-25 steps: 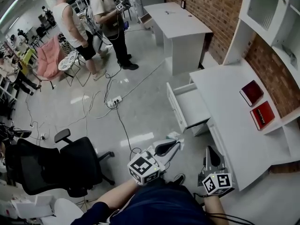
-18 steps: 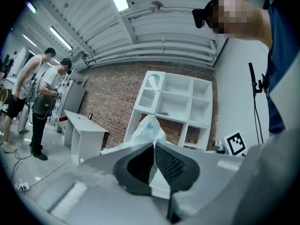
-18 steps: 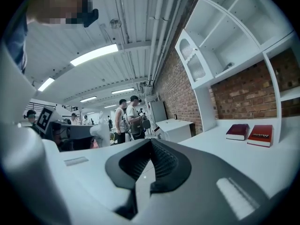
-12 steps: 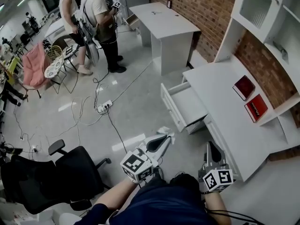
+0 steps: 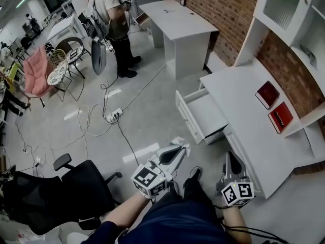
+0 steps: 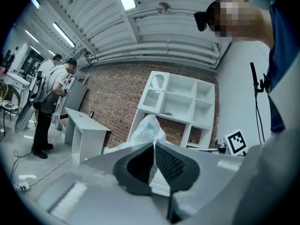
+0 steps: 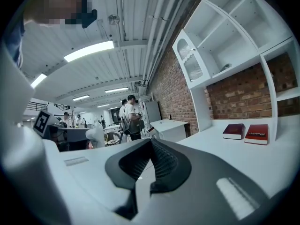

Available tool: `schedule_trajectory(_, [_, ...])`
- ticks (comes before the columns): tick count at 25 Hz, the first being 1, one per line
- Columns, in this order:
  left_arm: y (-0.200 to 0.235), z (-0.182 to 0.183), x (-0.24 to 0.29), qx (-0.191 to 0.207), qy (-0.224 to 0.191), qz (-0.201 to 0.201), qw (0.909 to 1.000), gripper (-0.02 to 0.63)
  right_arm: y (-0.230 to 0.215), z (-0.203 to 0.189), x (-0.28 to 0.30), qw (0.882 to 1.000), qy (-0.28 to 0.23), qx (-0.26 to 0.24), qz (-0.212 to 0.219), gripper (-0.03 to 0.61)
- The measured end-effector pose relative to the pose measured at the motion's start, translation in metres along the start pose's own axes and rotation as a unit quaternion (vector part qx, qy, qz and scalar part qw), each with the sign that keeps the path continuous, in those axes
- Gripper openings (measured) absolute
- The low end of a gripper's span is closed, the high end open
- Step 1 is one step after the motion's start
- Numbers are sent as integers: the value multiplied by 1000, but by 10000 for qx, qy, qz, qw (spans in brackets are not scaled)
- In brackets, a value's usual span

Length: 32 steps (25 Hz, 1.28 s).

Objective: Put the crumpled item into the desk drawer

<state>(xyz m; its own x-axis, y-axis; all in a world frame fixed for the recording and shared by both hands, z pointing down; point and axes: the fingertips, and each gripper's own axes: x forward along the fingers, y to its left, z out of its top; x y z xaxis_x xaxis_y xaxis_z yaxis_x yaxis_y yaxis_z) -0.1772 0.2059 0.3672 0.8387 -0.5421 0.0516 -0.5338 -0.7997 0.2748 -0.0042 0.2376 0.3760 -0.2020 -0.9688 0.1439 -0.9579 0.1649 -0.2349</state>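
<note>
A crumpled white plastic item (image 5: pixel 180 142) sticks out of my left gripper (image 5: pixel 179 149), which is shut on it and held over the floor, short of the desk. The left gripper view shows the item (image 6: pixel 149 127) pinched between the dark pads, rising above the gripper (image 6: pixel 153 149). The white desk (image 5: pixel 249 126) stands to the right with its drawer (image 5: pixel 207 116) pulled open and nothing visible inside. My right gripper (image 5: pixel 231 159) hovers by the desk's near edge. Seen in its own view, the right gripper (image 7: pixel 150 146) has its jaws together with nothing between them.
Two red books (image 5: pixel 267 94) (image 5: pixel 282 117) lie on the desk under the white shelving (image 5: pixel 289 14). A black office chair (image 5: pixel 66 187) stands at the lower left. Cables and a power strip (image 5: pixel 112 115) cross the floor. A person (image 5: pixel 109 14) stands beside another white desk (image 5: pixel 177 19).
The view has shifted a little toward the desk, and a shoe now shows between the grippers. Both grippers keep their pose, and the left still holds the item.
</note>
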Motion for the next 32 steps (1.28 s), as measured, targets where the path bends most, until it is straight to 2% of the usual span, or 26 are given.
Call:
schedule_trajectory(8, [21,10,37,168,91,154,9997,11,-15,7,52,9993,-1,110,349,3])
schedule_trajectory(20, [48,20,120,266,231,405,9986,11,-74,25,120,9971,36,290,701,3])
schedule_trajectory(26, [54,10,141,205,326,505,9980,11,-96,22,135,9964,106,395,741,2])
schedule_trajectory(32, [76,4,156,177,430,497,9977,11,-107,17,150,9970,218,426,603,3])
